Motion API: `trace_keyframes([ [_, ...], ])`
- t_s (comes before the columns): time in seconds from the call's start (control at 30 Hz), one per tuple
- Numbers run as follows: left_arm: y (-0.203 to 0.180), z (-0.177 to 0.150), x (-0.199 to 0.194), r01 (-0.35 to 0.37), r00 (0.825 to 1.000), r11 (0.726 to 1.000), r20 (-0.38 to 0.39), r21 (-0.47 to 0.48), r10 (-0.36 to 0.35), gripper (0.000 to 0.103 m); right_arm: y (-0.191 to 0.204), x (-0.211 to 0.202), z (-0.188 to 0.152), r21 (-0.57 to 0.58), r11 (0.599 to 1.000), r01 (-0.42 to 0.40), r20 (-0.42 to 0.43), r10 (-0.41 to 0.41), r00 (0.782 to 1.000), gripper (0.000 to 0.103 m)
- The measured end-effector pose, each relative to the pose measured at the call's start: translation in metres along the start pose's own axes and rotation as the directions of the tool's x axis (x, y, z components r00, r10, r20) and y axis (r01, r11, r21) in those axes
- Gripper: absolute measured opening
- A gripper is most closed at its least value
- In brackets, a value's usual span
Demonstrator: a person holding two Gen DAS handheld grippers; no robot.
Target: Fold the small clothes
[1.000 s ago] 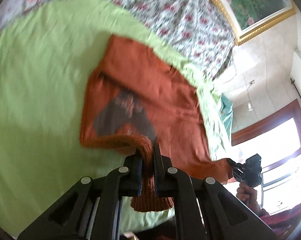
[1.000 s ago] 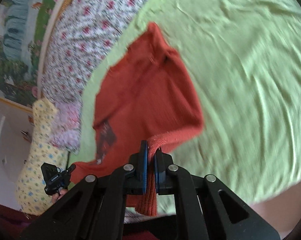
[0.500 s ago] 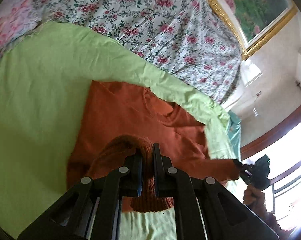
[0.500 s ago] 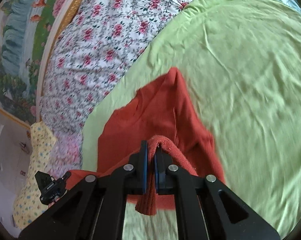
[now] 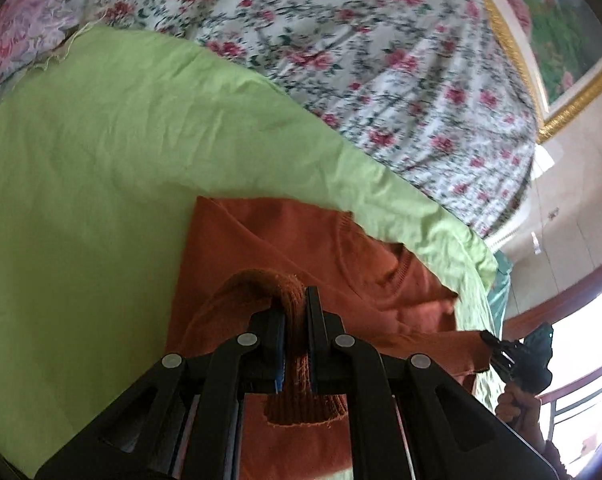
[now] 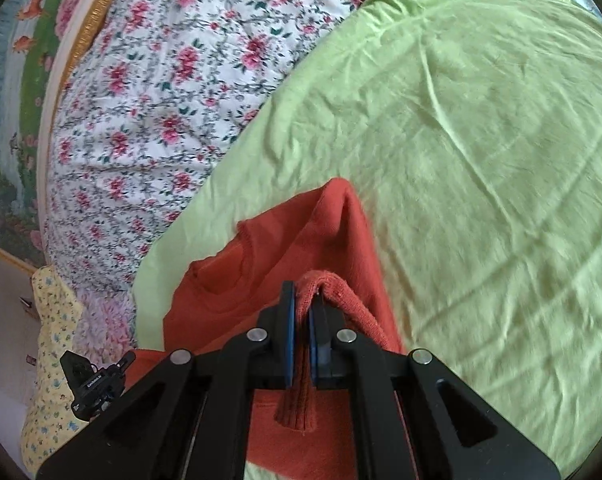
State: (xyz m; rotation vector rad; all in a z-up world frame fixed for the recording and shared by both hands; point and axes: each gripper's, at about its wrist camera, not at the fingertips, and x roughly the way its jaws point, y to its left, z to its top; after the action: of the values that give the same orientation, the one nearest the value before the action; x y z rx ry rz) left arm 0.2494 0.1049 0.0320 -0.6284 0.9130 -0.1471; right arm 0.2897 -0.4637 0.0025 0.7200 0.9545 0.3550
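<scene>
A home bedroom: bed spread with a light green sheet [image 6: 481, 160] and a floral quilt [image 5: 381, 60] across the top of the frame, gilt-framed landscape painting [image 5: 561, 32] upper right, wood-framed window [image 5: 581, 320] at right.

Right gripper [image 6: 301, 306]: jaws pinched tight on a ribbed edge of the orange sweater [image 6: 261, 280], a strip of knit hanging down between them.
Orange sweater: partly lifted, neckline toward the far side, one fold peaking just beyond the jaws.
Left gripper [image 6: 129, 358]: low at the left edge, its tip at the sweater's other end; grip itself unclear.
Green sheet [image 6: 481, 160]: wrinkled, under the sweater.
Floral bedspread [image 6: 173, 80]: beyond the sheet.
Framed painting [image 6: 17, 60]: upper left.
Yellow patterned cloth [image 6: 53, 360]: lower left.
</scene>
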Motion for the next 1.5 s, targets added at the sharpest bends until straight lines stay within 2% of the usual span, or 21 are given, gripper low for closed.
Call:
trace_keyframes([
  [0.33,0.030,0.009,0.059,-0.095,0.995,0.993,-0.046,-0.068,0.092,0.007,-0.019,0.049,0.015,-0.027,0.995,0.096,-0.063,-0.097,0.993,0.006],
  [0.47,0.033,0.008,0.070,-0.125,0.991,0.990,-0.061,-0.059,0.121,0.008,-0.027,0.056,0.017,-0.018,0.996,0.092,-0.058,-0.093,0.994,0.007],
  [0.57,0.032,0.007,0.065,-0.119,0.990,0.991,-0.081,-0.060,0.114,0.015,-0.030,0.055,0.017,0.005,0.996,0.087,-0.061,-0.086,0.994,0.009],
  [0.63,0.027,0.004,0.054,-0.115,0.990,0.992,-0.088,-0.042,0.111,0.031,-0.033,0.050,0.017,0.048,0.996,0.079,-0.071,-0.076,0.995,0.013],
  [0.67,0.022,0.001,0.046,-0.118,0.990,0.993,-0.086,-0.020,0.116,0.035,-0.034,0.044,0.017,0.065,0.995,0.077,-0.058,-0.073,0.996,0.015],
  [0.7,0.016,-0.004,0.041,-0.108,0.990,0.994,-0.086,0.002,0.108,0.038,-0.035,0.036,0.017,0.072,0.994,0.081,-0.039,-0.078,0.996,0.024],
  [0.73,0.009,-0.010,0.035,-0.088,0.992,0.996,-0.093,0.028,0.090,0.038,-0.035,0.028,0.017,0.077,0.993,0.093,-0.017,-0.092,0.996,0.036],
  [0.77,0.000,-0.019,0.031,-0.056,0.992,0.997,-0.112,0.060,0.062,0.038,-0.035,0.020,0.017,0.081,0.991,0.106,0.005,-0.107,0.994,0.041],
  [0.87,-0.031,-0.051,0.033,0.025,0.982,0.986,-0.190,0.163,0.007,0.041,-0.013,-0.001,0.007,-0.004,0.994,0.108,0.066,-0.108,0.992,0.041],
  [0.9,-0.041,-0.062,0.038,0.037,0.976,0.980,-0.216,0.194,0.006,0.041,0.005,0.000,-0.003,-0.088,0.993,0.078,0.042,-0.075,0.996,0.041],
  [0.97,-0.060,-0.083,0.056,0.065,0.960,0.964,-0.280,0.260,0.011,0.041,0.036,0.017,-0.025,-0.223,0.975,-0.001,-0.074,-0.015,0.997,0.041],
  [1.03,-0.071,-0.097,0.076,0.058,0.943,0.949,-0.330,0.311,0.051,0.041,0.070,0.049,-0.060,-0.391,0.918,-0.070,-0.250,-0.033,0.968,0.041],
  [1.07,-0.075,-0.100,0.087,0.048,0.933,0.940,-0.352,0.338,0.079,0.041,0.081,0.062,-0.074,-0.455,0.886,-0.094,-0.309,-0.058,0.949,0.041],
  [1.1,-0.077,-0.100,0.095,0.040,0.926,0.931,-0.363,0.362,0.101,0.041,0.092,0.079,-0.090,-0.525,0.842,-0.123,-0.374,-0.098,0.922,0.041],
  [1.17,-0.078,-0.091,0.103,0.040,0.925,0.919,-0.362,0.391,0.114,0.041,0.098,0.099,-0.102,-0.584,0.799,-0.139,-0.426,-0.156,0.891,0.041],
  [1.2,-0.078,-0.084,0.106,0.036,0.927,0.914,-0.356,0.405,0.121,0.041,0.097,0.110,-0.100,-0.607,0.784,-0.132,-0.432,-0.186,0.883,0.039],
  [1.27,-0.078,-0.062,0.113,-0.009,0.935,0.899,-0.315,0.438,0.162,0.040,0.092,0.118,-0.082,-0.587,0.800,-0.127,-0.426,-0.171,0.888,0.037],
  [1.37,-0.072,-0.026,0.126,-0.092,0.946,0.894,-0.241,0.438,0.216,0.039,0.086,0.127,-0.043,-0.560,0.826,-0.057,-0.344,-0.170,0.923,0.034],
  [1.4,-0.070,-0.014,0.128,-0.129,0.947,0.894,-0.213,0.430,0.239,0.039,0.087,0.129,-0.026,-0.575,0.818,0.027,-0.257,-0.212,0.943,0.034],
  [1.47,-0.064,0.012,0.131,-0.190,0.949,0.906,-0.165,0.378,0.268,0.039,0.088,0.130,-0.003,-0.559,0.823,0.103,-0.159,-0.228,0.961,0.037],
  [1.5,-0.060,0.025,0.130,-0.204,0.953,0.914,-0.142,0.350,0.267,0.040,0.089,0.128,0.013,-0.523,0.839,0.150,-0.091,-0.230,0.969,0.037],
])
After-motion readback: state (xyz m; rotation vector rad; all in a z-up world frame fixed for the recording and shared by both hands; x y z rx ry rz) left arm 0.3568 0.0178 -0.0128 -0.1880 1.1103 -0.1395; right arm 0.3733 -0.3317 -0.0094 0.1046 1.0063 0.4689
